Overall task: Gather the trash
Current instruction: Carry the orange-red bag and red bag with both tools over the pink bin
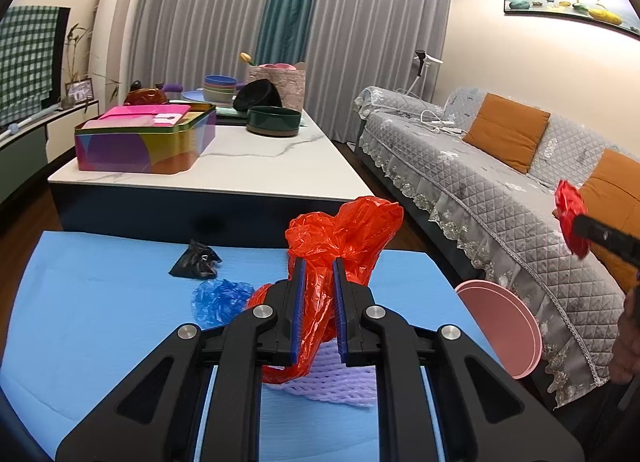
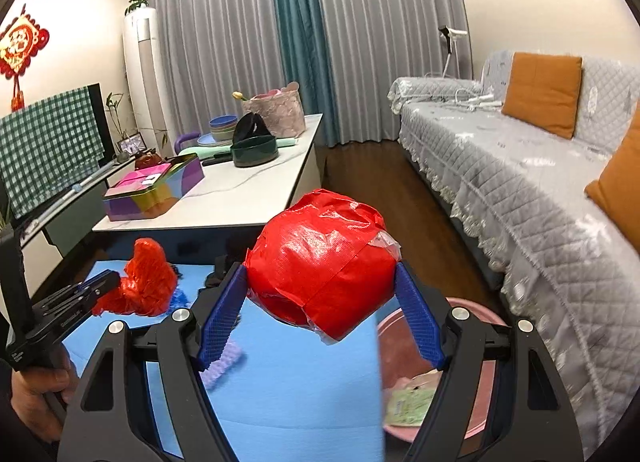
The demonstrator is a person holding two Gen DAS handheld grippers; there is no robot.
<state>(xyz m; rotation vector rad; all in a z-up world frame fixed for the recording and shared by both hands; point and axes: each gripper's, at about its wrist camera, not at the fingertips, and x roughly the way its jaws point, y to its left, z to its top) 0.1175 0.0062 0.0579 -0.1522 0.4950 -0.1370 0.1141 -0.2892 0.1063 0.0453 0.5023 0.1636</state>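
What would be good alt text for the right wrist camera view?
The right gripper clamps a crumpled ball of red tape above a blue foam mat, beside a round pink plastic bin. At left, the left gripper holds a red plastic bag.

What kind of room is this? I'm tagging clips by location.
Most likely a home living room: a long sofa with orange cushions, a marble-topped coffee table and full-length curtains.
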